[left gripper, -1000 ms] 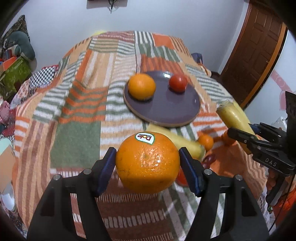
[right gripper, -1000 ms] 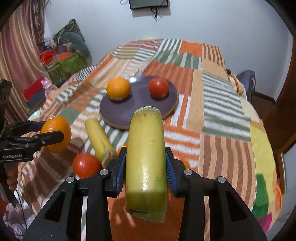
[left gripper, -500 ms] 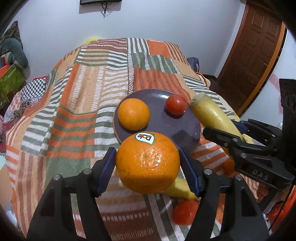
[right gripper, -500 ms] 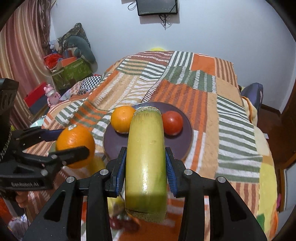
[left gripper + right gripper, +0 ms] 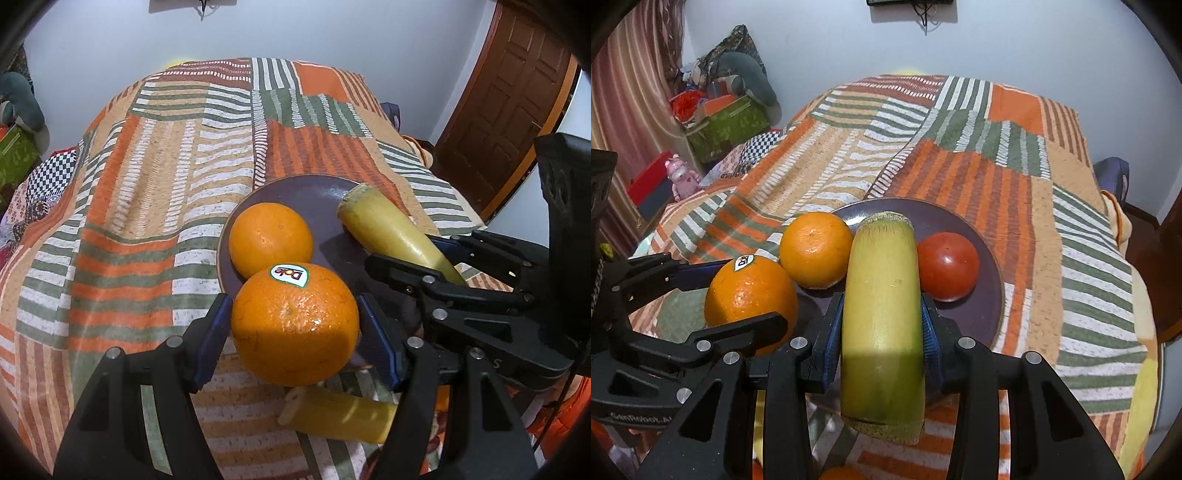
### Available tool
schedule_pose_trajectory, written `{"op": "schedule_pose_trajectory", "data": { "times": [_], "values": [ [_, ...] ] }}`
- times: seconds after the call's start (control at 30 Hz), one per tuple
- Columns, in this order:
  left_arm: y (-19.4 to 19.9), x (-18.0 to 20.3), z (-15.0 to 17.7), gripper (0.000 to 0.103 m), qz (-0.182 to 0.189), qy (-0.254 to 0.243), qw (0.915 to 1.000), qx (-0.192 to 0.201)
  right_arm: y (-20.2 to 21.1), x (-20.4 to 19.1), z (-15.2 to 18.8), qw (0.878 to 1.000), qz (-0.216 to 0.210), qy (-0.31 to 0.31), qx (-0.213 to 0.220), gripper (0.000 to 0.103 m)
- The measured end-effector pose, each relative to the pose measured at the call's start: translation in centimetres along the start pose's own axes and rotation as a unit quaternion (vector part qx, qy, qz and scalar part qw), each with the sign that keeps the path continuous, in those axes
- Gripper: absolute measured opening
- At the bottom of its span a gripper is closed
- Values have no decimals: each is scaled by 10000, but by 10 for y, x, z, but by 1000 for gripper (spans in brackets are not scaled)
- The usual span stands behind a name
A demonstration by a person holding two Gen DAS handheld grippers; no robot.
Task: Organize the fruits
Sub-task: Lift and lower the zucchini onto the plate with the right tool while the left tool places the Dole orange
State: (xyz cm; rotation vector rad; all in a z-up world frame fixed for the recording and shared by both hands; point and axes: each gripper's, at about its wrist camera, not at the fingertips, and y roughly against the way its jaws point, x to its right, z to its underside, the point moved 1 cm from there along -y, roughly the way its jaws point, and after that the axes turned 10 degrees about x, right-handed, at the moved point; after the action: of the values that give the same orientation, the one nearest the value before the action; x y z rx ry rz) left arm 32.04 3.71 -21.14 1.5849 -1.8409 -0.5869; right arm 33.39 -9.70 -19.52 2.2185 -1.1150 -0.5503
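Observation:
My left gripper (image 5: 295, 332) is shut on a stickered orange (image 5: 295, 325), held at the near edge of a dark purple plate (image 5: 306, 192). A second orange (image 5: 271, 238) lies on the plate. My right gripper (image 5: 882, 328) is shut on a yellow banana piece (image 5: 882, 306), held over the plate (image 5: 982, 314) between the plate's orange (image 5: 816, 249) and a red tomato (image 5: 947, 271). The held orange (image 5: 750, 291) shows at left in the right wrist view, the held banana piece (image 5: 395, 232) at right in the left wrist view.
Another banana piece (image 5: 340, 415) lies on the striped patchwork bedspread (image 5: 147, 184) just below the plate. Boxes and soft toys (image 5: 727, 110) sit left of the bed. A brown door (image 5: 513, 99) stands at the right.
Both grippers moved forward and closer to the plate with their fruit. The orange now hangs at the plate's near edge and the banana piece is over the plate.

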Motion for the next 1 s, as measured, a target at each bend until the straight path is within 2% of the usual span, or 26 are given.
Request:
{"op": "schedule_pose_trajectory", "data": {
  "times": [0.33, 0.67, 0.87, 1.0],
  "values": [
    [-11, -18, -5, 68, -10, 200, 9998, -17, -26, 1, -6, 9995, -85, 4, -312, 36],
    [-15, -14, -6, 69, -105, 133, 9998, -101, -40, 3, 4, 9980, -10, -20, -638, 36],
    [-14, -14, -7, 70, -110, 254, 9995, -172, -36, 5, 3, 9981, 21, -60, -618, 36],
    [-1, -7, -10, 70, -123, 173, 9998, -25, -22, 5, -2, 9989, 59, -47, -455, 36]
  ]
}}
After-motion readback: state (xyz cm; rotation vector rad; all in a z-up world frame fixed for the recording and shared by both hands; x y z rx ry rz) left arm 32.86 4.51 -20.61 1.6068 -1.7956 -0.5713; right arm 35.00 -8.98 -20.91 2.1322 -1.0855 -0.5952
